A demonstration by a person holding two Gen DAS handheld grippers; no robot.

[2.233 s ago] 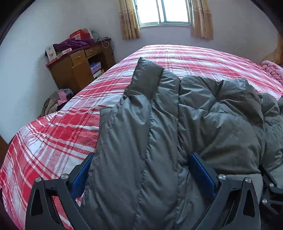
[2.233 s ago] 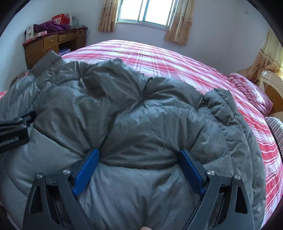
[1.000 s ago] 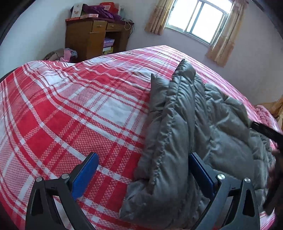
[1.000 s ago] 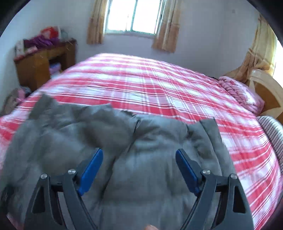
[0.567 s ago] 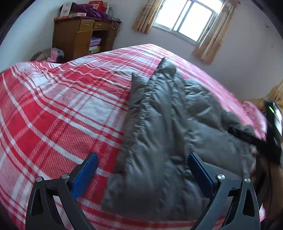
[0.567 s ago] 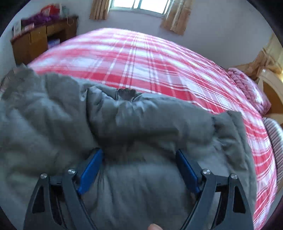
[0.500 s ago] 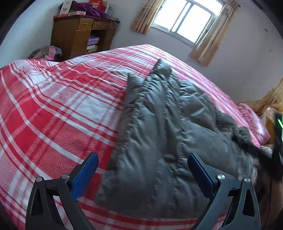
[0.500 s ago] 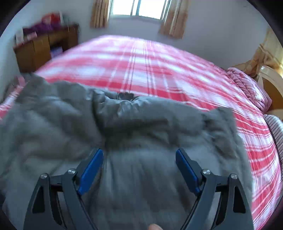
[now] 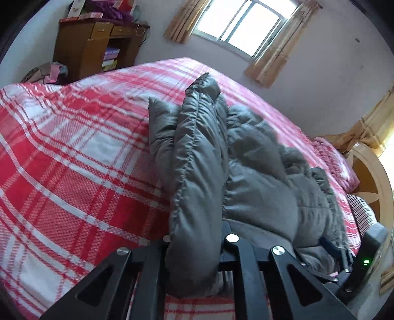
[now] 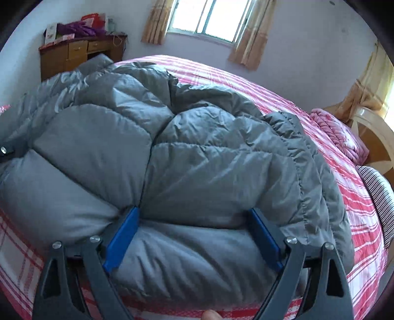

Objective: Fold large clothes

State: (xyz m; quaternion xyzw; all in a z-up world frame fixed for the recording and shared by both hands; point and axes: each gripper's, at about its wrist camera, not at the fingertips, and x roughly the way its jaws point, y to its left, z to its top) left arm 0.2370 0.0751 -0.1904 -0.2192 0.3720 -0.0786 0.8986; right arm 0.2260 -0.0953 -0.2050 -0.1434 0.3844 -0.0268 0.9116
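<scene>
Left hand-held gripper (image 9: 195,236) pinches the grey puffer jacket (image 9: 246,157); right hand-held gripper (image 10: 194,233) straddles it, spread wide.

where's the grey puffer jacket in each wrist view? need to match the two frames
Left wrist: grey puffer jacket runs from centre to lower right; the left gripper is shut on a ridge of it.
Right wrist: the jacket fills the centre and left; the right gripper straddles its near edge, jaws wide.
Shared landmark: the curtained window at top, beyond the red plaid bed.
</scene>
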